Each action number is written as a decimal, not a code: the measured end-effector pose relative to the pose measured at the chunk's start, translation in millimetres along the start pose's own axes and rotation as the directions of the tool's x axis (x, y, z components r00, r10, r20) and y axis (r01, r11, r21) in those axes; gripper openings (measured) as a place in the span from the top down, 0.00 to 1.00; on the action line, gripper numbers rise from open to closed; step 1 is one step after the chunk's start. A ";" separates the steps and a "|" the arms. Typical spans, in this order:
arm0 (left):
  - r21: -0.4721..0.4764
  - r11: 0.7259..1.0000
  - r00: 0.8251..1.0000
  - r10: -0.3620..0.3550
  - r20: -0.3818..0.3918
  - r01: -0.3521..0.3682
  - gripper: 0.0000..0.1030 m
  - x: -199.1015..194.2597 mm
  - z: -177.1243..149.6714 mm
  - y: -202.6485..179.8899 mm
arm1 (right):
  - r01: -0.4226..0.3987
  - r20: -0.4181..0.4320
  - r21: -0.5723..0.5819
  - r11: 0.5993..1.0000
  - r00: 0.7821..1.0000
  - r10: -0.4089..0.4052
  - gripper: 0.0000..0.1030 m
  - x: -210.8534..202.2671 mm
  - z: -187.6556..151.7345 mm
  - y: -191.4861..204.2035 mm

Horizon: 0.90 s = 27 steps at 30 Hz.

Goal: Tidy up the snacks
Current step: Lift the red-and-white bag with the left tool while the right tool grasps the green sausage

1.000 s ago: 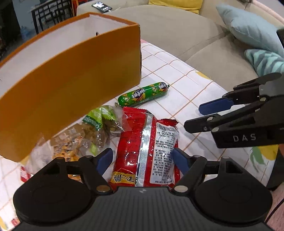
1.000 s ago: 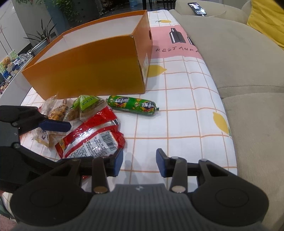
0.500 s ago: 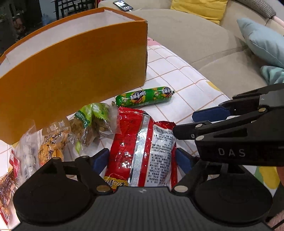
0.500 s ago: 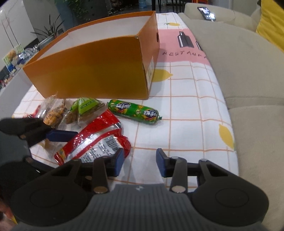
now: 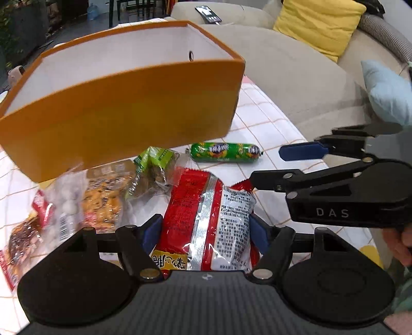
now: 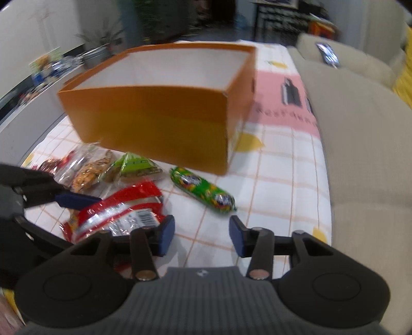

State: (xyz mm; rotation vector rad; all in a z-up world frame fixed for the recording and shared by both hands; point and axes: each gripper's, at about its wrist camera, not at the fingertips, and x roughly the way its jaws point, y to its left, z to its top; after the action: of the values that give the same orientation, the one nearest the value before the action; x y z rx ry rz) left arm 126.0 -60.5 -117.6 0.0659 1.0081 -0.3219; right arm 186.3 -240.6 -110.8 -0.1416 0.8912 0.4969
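An open orange box (image 5: pixel 123 113) (image 6: pixel 159 123) stands on the checked tablecloth. In front of it lie a green sausage (image 5: pixel 225 152) (image 6: pixel 203 190), a green packet (image 5: pixel 154 167) (image 6: pixel 136 167), several clear snack bags (image 5: pixel 103 190) and a red snack bag (image 5: pixel 206 219) (image 6: pixel 118 214). My left gripper (image 5: pixel 206 234) is open, its blue pads on either side of the red bag's near end. My right gripper (image 6: pixel 202 234) is open and empty, above the cloth just right of the red bag and in front of the sausage.
A beige sofa (image 5: pixel 296 69) (image 6: pixel 360 128) runs along the table's right side, with yellow (image 5: pixel 319 23) and light blue cushions (image 5: pixel 386 92) and a phone (image 5: pixel 208 13) on it. The right gripper shows at right in the left wrist view (image 5: pixel 334 180).
Both grippers have risen and tilted back, so the box's inside shows. The left pads still flank the red bag. The right gripper has shifted a little; its view is blurred.
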 end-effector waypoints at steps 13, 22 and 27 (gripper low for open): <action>-0.058 0.998 0.998 -0.020 0.063 0.024 0.21 -32.4 -1.2 0.7 | -0.041 0.019 -0.118 0.992 0.999 0.043 0.54 18.1 24.0 -19.3; -0.098 0.995 0.994 0.041 0.101 -0.031 0.21 -46.6 0.8 10.5 | -0.087 -0.026 -0.080 0.993 0.996 0.085 0.59 53.9 23.0 -21.6; -0.116 0.992 0.991 0.058 0.119 -0.044 0.21 -52.2 5.5 16.2 | -0.092 -0.026 -0.092 0.991 0.996 0.090 0.65 65.4 24.9 -10.5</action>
State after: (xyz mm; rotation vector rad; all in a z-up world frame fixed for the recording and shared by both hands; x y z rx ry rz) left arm 109.7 -33.9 -72.4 -0.0306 0.8998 -0.2186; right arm 243.1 -218.5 -146.6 -0.1927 0.8988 0.6234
